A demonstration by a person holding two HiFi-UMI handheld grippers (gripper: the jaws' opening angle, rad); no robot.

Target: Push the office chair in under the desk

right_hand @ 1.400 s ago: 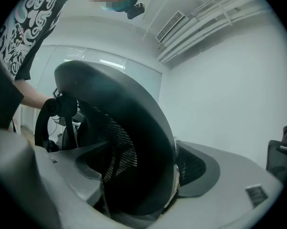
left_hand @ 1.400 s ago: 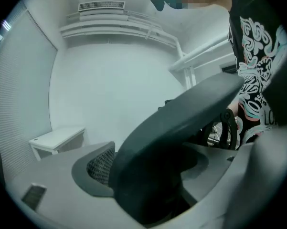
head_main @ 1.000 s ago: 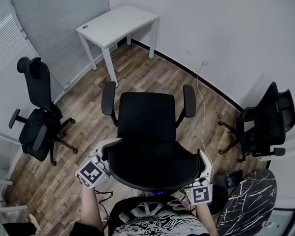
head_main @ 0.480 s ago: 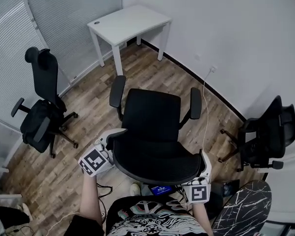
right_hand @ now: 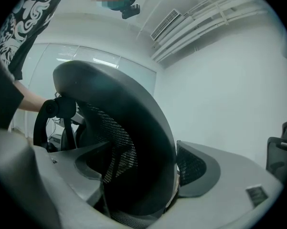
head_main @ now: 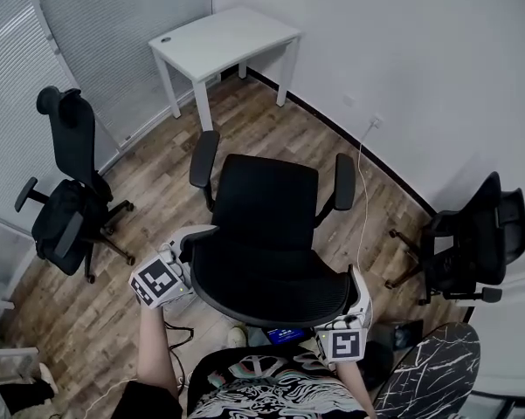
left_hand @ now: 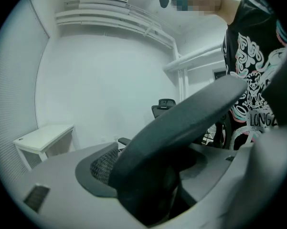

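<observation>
Seen from the head view, the office chair [head_main: 266, 201] stands on the wooden floor [head_main: 271, 133] in the middle of the room, its seat turned toward the white desk [head_main: 223, 35] in the far corner. Chair and desk are well apart, with bare boards between them, and no part of the chair is under the desktop. The left gripper [head_main: 190, 250] sits at the left edge of the backrest [head_main: 266, 278], and the right gripper [head_main: 356, 297] sits at its right edge. Both are just below the armrests. A second black chair [head_main: 65, 212] stands by the blinds on the left, and a third chair [head_main: 472, 238] stands against the wall on the right. A white cable [head_main: 362, 190] trails from the wall socket across the floor.

Along the left gripper view, the backrest's dark rim runs slantwise through the gap, and the two grey fingers are closed against it from either side. The desk shows small at the left, against the pale wall.

Along the right gripper view, the curved frame and black mesh of the backrest fill the space between the fingers, which grip the rim tight.
</observation>
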